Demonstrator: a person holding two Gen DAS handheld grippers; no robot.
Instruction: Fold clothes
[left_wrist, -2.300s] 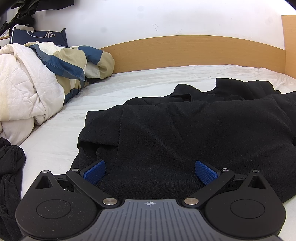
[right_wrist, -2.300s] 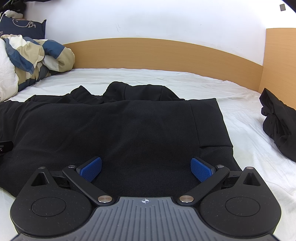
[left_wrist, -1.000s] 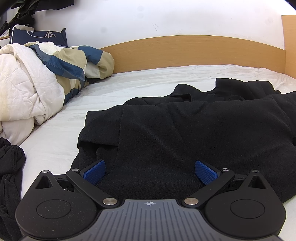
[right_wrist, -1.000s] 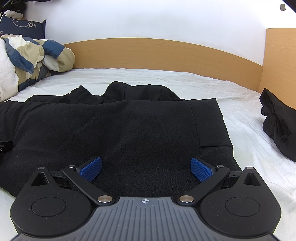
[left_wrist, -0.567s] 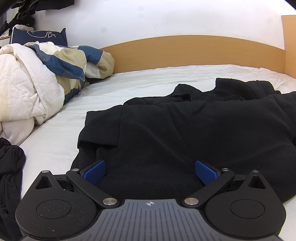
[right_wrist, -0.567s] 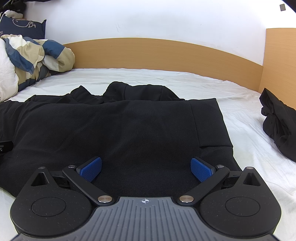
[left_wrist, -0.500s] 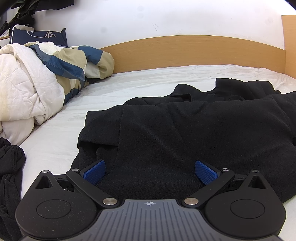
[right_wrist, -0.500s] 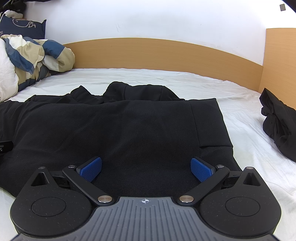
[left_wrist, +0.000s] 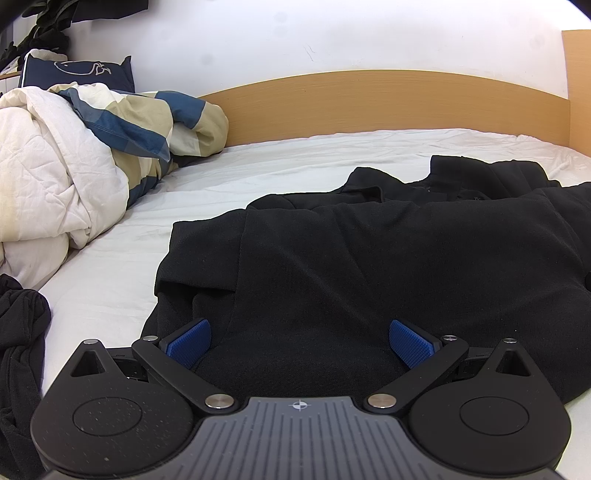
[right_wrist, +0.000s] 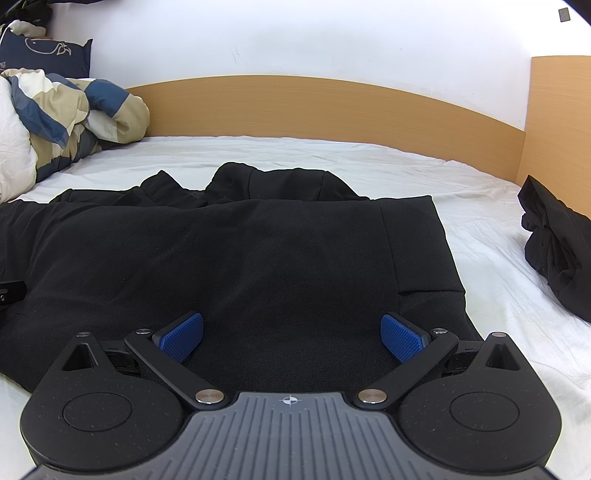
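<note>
The left tongs (left_wrist: 299, 341) are spread wide with nothing between them, poised over the near hem of the black garment (left_wrist: 369, 258). The right tongs (right_wrist: 291, 332) gape likewise over the same garment's near edge, which lies flat on the white bed (right_wrist: 480, 206).

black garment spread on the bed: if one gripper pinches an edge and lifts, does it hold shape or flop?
The black garment probably flops: it lies limp on the white sheet, with soft folds near its far edge. The weave looks thick, so likely heavyish drape. Both the left gripper and right gripper are open.
</note>
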